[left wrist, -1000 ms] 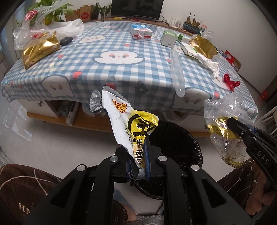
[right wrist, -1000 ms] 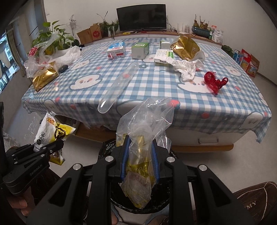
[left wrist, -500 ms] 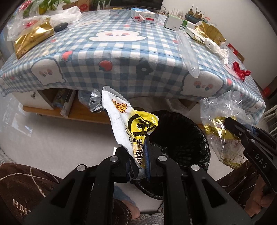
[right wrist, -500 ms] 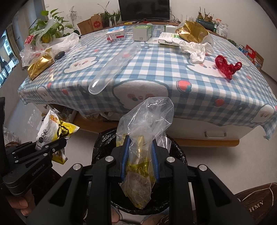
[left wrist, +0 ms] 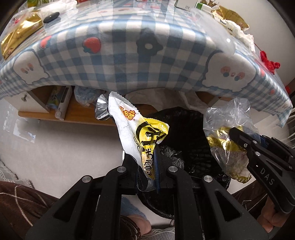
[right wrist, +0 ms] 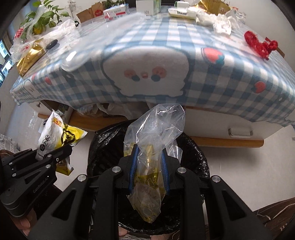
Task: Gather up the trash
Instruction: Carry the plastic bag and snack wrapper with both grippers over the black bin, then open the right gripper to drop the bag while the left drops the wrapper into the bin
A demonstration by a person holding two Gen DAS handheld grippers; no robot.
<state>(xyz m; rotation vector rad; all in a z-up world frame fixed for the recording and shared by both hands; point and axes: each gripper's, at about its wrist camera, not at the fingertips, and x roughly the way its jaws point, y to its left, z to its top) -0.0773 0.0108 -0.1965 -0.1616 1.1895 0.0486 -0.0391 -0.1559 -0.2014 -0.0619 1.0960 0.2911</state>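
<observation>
My left gripper (left wrist: 147, 158) is shut on a white and yellow snack wrapper (left wrist: 136, 133) that stands up from its jaws, just left of a black-lined trash bin (left wrist: 184, 140) on the floor. In the right wrist view the same wrapper (right wrist: 57, 140) shows at the left, clamped in the left gripper (right wrist: 64, 149). My right gripper (right wrist: 149, 158) is shut on a clear plastic bag with gold foil inside (right wrist: 151, 147), directly over the bin (right wrist: 105, 147). That bag (left wrist: 226, 147) and the right gripper (left wrist: 237, 136) appear at the right of the left wrist view.
A table with a blue checked cloth (right wrist: 184, 46) overhangs just behind the bin. On it lie a gold bag (right wrist: 29, 57), crumpled tissue (right wrist: 223, 25), a red ornament (right wrist: 258, 44), boxes (right wrist: 114, 13) and a clear plastic tube (right wrist: 73, 61). A low wooden shelf (left wrist: 79, 112) sits under the table.
Both grippers have sunk toward the bin with their trash still clamped. The table edge has risen and come closer in both views.
</observation>
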